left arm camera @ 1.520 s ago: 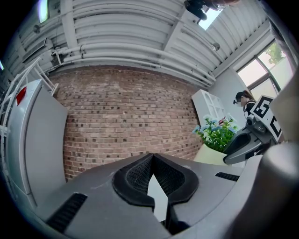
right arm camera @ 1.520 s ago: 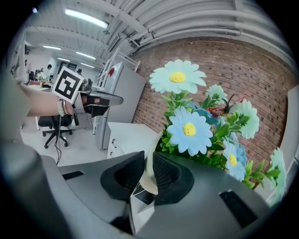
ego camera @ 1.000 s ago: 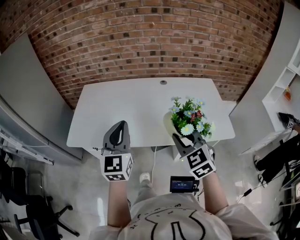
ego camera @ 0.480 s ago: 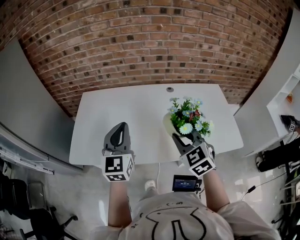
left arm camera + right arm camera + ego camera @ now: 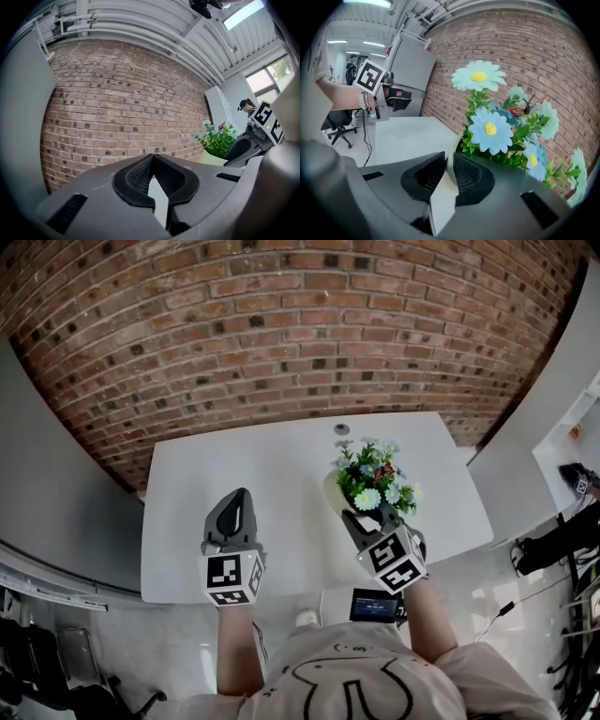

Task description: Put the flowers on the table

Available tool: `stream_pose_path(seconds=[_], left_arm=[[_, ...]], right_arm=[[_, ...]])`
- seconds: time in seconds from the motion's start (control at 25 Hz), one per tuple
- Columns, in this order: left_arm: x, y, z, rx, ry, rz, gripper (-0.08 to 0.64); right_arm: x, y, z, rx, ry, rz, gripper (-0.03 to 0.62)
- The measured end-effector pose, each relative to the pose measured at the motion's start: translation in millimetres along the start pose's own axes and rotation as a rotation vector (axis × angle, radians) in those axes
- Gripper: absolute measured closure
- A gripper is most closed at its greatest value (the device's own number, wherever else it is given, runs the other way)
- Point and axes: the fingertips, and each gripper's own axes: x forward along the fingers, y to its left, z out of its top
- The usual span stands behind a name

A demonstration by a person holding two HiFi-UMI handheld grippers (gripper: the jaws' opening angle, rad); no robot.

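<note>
A bunch of pale blue and white artificial flowers (image 5: 373,476) stands in a cream pot (image 5: 334,491) over the right half of the white table (image 5: 234,474). My right gripper (image 5: 361,519) is shut on the pot's rim (image 5: 447,180), and the blooms (image 5: 490,129) rise just past the jaws. I cannot tell whether the pot touches the tabletop. My left gripper (image 5: 236,495) hovers over the table's left front, shut with nothing between its pads (image 5: 152,161). It sees the flowers (image 5: 216,140) off to its right.
A brick wall (image 5: 281,324) stands behind the table. A cable grommet (image 5: 341,428) sits at the table's far edge. Grey panels (image 5: 47,474) flank the left, white shelving (image 5: 572,427) the right. A small screen device (image 5: 378,606) hangs at my waist. A person (image 5: 246,105) stands at the right.
The table has drawn nearer beneath me. Both grippers, and the flowers held in the right one, have moved from the front edge to farther over the tabletop.
</note>
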Motion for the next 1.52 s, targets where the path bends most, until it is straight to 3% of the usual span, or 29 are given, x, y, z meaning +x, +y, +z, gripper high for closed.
stream_pose_path(seconds=[0.36,1.52], left_arm=[[31.9,9.5,-21.8,-0.024,0.032,-0.008,0.548],[113.1,35.1,-82.5,-0.065,0.17,0.133,0.548]], right_arm=[[33.7,-12.0,-7.9,-0.01,0.035,0.028,0.535],[157.0,-33.5,-65.7,-0.128,0.153,0.337,0.535]])
